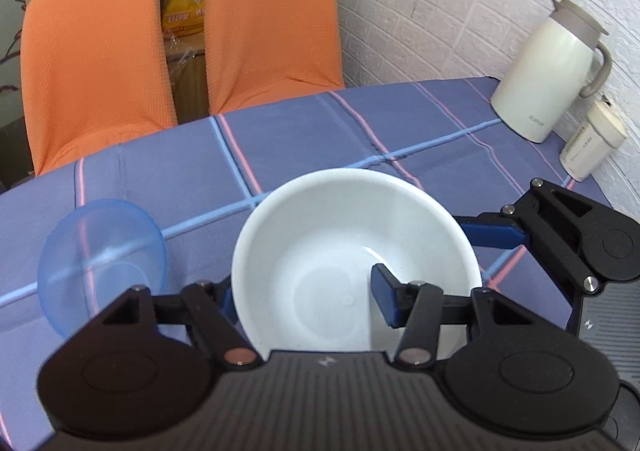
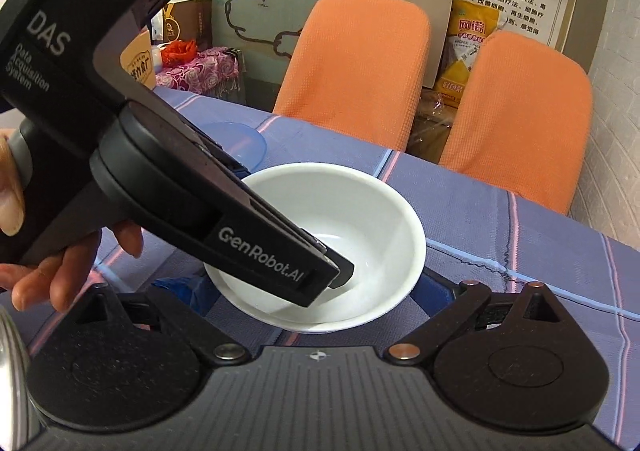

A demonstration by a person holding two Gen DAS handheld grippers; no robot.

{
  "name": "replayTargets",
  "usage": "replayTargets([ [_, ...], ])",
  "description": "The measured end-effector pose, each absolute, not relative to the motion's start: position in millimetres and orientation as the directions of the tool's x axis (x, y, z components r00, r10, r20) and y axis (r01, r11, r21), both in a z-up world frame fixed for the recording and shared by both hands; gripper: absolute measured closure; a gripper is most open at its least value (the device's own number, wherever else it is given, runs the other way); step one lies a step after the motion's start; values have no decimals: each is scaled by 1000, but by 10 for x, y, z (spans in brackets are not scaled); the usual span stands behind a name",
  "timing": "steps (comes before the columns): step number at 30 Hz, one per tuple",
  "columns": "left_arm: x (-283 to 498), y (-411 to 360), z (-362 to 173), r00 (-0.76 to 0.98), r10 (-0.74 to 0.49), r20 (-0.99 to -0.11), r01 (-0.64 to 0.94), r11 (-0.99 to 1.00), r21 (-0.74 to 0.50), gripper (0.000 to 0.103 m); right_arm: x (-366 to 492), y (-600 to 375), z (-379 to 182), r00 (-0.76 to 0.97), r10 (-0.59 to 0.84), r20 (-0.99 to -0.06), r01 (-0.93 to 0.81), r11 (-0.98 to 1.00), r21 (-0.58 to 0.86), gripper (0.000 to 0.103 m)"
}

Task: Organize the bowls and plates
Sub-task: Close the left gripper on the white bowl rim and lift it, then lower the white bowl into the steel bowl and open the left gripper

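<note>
Left gripper (image 1: 308, 299) straddles the near-left wall of the white bowl (image 1: 352, 251): one finger outside, one pad inside, jaws clamped on the rim, judged a grip for carrying. Right gripper (image 2: 316, 295) sits at the bowl's near side, jaws apart; its fingertips lie under the bowl, so contact cannot be told. Its spread suggests it steadies or stands clear. Bowl position: near centre of the table (image 1: 320, 139). Blue bowl (image 1: 104, 263) lies tilted just left, apart from the white one, probably the stacking partner. Kettle (image 1: 552, 71) stands far right.
</note>
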State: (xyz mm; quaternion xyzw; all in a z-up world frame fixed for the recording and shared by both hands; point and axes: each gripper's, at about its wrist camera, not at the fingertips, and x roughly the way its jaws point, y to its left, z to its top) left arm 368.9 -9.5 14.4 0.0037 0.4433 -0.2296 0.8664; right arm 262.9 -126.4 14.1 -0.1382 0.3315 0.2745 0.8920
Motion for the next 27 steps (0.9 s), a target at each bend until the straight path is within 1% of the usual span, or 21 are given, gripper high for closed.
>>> replayTargets([
  [7,2987,-310,416,547,-395,-738,419,892,-167,49,1990,-1363,402,694,382,-611,-559,820,-122,16],
  [12,2496,-506,484,545,-417,-727,451,877,-165,48,1496,-1537,497,728,366,-580,-525,841,-128,16],
  [16,2151,-650,458,546,-423,-723,475,867,-149,48,1152,-1689,529,739,353,-574,-503,856,-122,16],
  [19,1965,-737,399,529,-439,-726,489,857,-162,48,941,-1806,519,741,346,-575,-486,867,-104,16],
  [27,1695,-861,188,500,-438,-747,500,850,-164,48,597,-2028,394,736,352,-578,-449,893,-29,15],
])
